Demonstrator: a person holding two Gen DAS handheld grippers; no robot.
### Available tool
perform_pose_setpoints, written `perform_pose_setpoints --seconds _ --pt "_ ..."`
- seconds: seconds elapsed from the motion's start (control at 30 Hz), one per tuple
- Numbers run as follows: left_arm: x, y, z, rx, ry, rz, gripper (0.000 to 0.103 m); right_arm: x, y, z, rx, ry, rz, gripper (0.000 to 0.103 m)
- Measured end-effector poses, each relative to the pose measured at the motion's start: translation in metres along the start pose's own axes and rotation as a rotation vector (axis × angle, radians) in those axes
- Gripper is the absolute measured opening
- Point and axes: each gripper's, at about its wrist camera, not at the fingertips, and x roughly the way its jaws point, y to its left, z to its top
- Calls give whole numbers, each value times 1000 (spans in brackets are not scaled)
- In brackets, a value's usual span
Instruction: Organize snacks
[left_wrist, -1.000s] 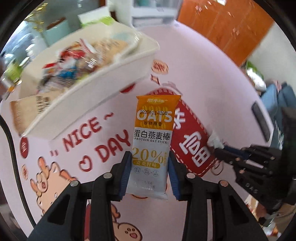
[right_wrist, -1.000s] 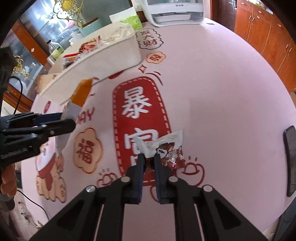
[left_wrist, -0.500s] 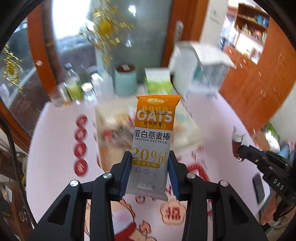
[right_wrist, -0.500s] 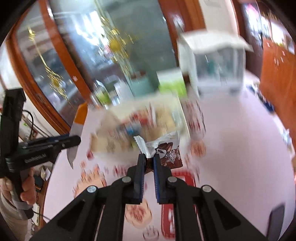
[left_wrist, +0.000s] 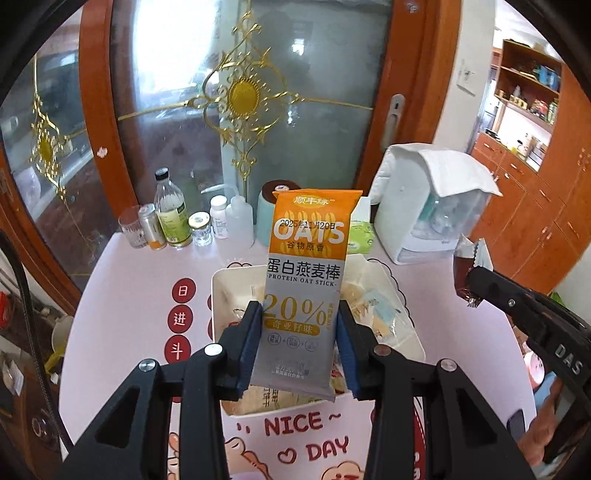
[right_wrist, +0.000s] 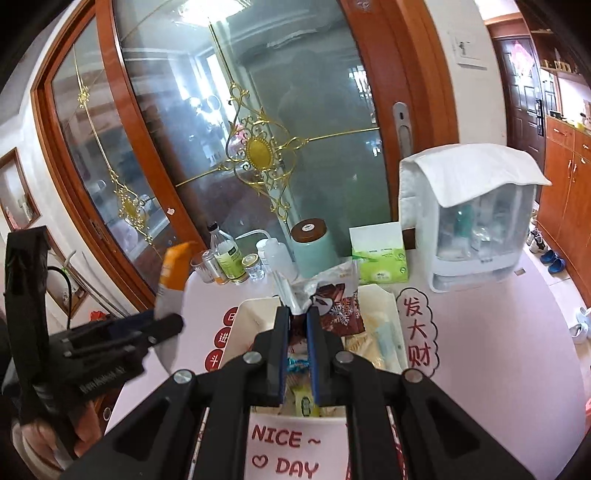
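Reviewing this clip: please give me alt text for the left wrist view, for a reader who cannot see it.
The left claw is shut on an upright orange and grey oat stick packet, held above a white snack tray on a pink table. At right, the right claw grips a brown snack wrapper. Bottles line the table's far edge.

The oat stick wrapper (left_wrist: 305, 291) is orange above, silver-grey below, with white "OATS" and yellow "20%"; the other snack packet (right_wrist: 338, 308) is brown with white print; the counter (right_wrist: 491, 350) is pale pink, patterned with red characters and "NICE DAY"; the snack box (left_wrist: 400, 291) is cream-white; both grippers are black with blue pads (left_wrist: 249, 343).
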Motion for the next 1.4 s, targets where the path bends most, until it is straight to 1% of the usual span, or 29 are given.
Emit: perform_pose_setpoints --seconds 0.07,0.1,0.2,0.43,0.47,0.5,0.57,0.6,0.63,0.7,0.77,0.8,0.9,1.0,1.2,1.27,1.4 --pt "14 2 -1 -13 16 15 38 14 4 4 -6 6 10 10" --pt "21 2 -1 -18 22 25 38 14 5 3 -10 4 7 10" --pt "38 5 -1 -25 37 45 38 31 8 4 -17 12 -8 10" --pt "71 6 -3 -33 81 78 40 70 5 0 -5 72 -22 11" --pt "76 6 -3 -34 90 76 40 74 4 -1 -5 82 -27 13" --pt "80 5 -3 -32 99 71 41 77 3 -1 -5 94 -33 13" --pt "86 5 -6 -25 115 63 59 86 -1 -3 2 131 -31 14" --pt "88 5 -7 -23 116 61 82 89 -2 -4 5 150 -21 19" --pt "88 5 -9 -23 111 61 93 92 -4 -5 12 170 -14 22" --pt "84 4 -12 -18 82 70 94 93 -8 -9 25 185 -14 35" --pt "83 3 -15 -5 83 67 95 91 -12 -12 38 177 -18 40" --pt "83 2 -16 -4 90 66 95 90 -13 -13 41 177 -18 42" --pt "81 2 -19 -13 110 57 95 89 -17 -17 59 186 -16 42" --pt "72 0 -23 -19 109 49 95 86 -18 -21 72 194 -4 42" --pt "40 -20 -33 48 65 64 95 67 -11 -27 53 195 15 42" --pt "26 -26 -37 52 50 74 95 58 -8 -30 50 189 21 42" --pt "0 -34 -48 54 34 71 95 40 -5 -36 57 182 47 42"
